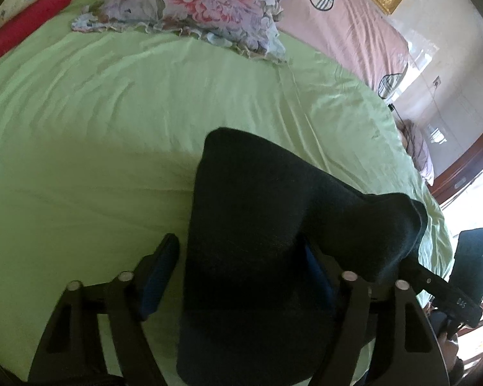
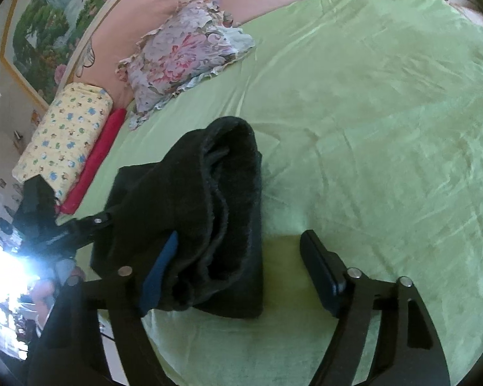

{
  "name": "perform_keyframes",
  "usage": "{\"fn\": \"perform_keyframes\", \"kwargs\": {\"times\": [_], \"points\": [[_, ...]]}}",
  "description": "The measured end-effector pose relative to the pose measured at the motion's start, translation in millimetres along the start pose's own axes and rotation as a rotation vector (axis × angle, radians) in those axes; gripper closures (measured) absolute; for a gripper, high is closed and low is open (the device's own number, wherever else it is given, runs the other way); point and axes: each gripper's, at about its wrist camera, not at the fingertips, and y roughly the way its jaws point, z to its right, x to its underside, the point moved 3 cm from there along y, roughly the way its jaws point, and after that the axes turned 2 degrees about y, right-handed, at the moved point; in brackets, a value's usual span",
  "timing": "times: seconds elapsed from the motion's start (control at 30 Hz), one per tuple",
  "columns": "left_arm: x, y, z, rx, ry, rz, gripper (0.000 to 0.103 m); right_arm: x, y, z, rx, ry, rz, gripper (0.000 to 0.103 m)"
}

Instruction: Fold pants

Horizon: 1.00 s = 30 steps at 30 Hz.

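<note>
While both sets of jaws stand apart, the left gripper (image 1: 238, 276) and right gripper (image 2: 241, 257) straddle the folded black fleece pants (image 2: 209, 218) without clamping. At twelve o'clock the bundle lies on the light green bedsheet (image 2: 370, 112). Farther, at eleven o'clock, rests a floral ruffled pillow (image 2: 183, 54).

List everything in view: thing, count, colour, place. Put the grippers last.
pants: one, black, folded into a bundle on the near part of the sheet
sheet: one, light green, covering the bed
pillow: one, floral with frilled edge, at the far side of the sheet
pink bedding: one, with checked shapes, behind the pillow
yellow printed bolster: one, at the bed's edge
red roll: one, beside the bolster
framed painting: one, gold frame, on the wall
left gripper: black, jaws apart, pants between them
right gripper: black, jaws apart, around the pants' end
</note>
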Motion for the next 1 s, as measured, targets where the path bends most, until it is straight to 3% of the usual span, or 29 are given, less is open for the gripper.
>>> {"fn": "perform_keyframes", "kwargs": {"times": [0.17, 0.3, 0.47, 0.6, 1.0], "points": [[0.2, 1.8, 3.3, -0.002, 0.011, -0.007, 0.045, 0.4, 6.0, 4.5, -0.109, 0.044, -0.004, 0.038], [0.5, -2.8, 13.5, -0.04, 0.047, -0.001, 0.057, 0.2, 9.3, -0.9, -0.129, 0.039, -0.011, 0.041], [1.1, -12.1, 20.3, -0.053, 0.046, 0.013, 0.066, 0.2, 10.7, -4.9, -0.147, 0.037, -0.013, 0.05], [1.5, -24.0, 28.3, -0.08, 0.07, 0.032, 0.068, 0.8, 5.9, -7.9, -0.154, 0.033, 0.002, 0.055], [6.1, -59.1, 35.7, -0.095, 0.08, 0.085, 0.069, -0.2, -7.5, -24.1, -0.181, 0.008, 0.037, 0.057]]}}
